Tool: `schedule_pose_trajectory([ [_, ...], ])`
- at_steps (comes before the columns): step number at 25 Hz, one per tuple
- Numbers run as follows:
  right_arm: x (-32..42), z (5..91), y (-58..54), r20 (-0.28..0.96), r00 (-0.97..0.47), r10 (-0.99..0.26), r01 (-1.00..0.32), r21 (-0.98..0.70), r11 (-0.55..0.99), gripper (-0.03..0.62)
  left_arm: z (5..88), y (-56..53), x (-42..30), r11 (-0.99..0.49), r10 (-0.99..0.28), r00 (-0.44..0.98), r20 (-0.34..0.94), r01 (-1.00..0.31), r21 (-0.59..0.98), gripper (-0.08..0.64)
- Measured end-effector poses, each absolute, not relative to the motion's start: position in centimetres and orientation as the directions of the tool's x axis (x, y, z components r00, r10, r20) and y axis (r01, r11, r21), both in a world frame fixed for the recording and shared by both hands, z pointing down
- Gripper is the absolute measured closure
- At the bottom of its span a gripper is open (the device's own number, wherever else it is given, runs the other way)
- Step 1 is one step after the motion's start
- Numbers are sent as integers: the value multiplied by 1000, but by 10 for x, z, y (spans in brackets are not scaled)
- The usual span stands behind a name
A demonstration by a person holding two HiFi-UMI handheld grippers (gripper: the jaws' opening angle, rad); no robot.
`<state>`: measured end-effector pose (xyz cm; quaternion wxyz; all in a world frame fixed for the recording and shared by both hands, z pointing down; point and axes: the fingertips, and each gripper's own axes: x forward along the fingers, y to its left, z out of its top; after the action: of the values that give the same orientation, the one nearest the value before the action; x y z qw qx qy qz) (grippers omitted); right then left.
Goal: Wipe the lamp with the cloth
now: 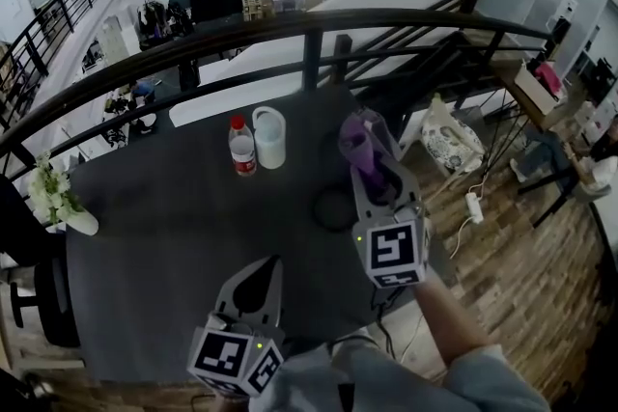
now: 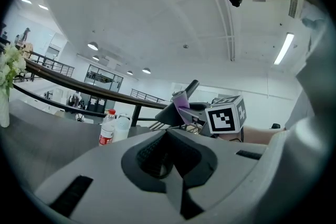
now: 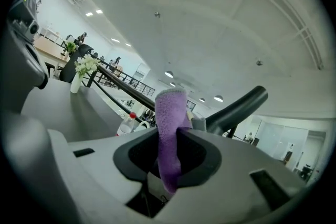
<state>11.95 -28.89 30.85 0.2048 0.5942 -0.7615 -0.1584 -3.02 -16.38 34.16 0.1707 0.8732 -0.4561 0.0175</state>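
Observation:
My right gripper (image 1: 370, 171) is shut on a purple cloth (image 1: 359, 140), held above the right side of the dark table (image 1: 154, 246). The cloth (image 3: 169, 128) stands up between the jaws in the right gripper view. The lamp's round black base (image 1: 332, 208) sits on the table just left of that gripper, and its black arm (image 3: 237, 107) slants up right beside the cloth. The same lamp arm (image 2: 191, 86) pokes up behind the cloth (image 2: 181, 99) in the left gripper view. My left gripper (image 1: 268, 270) hovers low by the table's near edge, shut and empty.
A red-capped water bottle (image 1: 242, 147) and a white cup (image 1: 269, 137) stand at the back middle of the table. A vase of white flowers (image 1: 56, 196) stands at the left edge. A black railing (image 1: 309, 22) runs behind. A power strip (image 1: 473, 205) lies on the wooden floor to the right.

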Motion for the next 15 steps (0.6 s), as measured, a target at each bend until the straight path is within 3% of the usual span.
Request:
schedule_pose_trajectory([
  [15, 31, 318, -294, 204, -406, -891, -729, 516, 450, 505, 339, -161, -46, -465, -829, 529, 183, -833, 300, 560],
])
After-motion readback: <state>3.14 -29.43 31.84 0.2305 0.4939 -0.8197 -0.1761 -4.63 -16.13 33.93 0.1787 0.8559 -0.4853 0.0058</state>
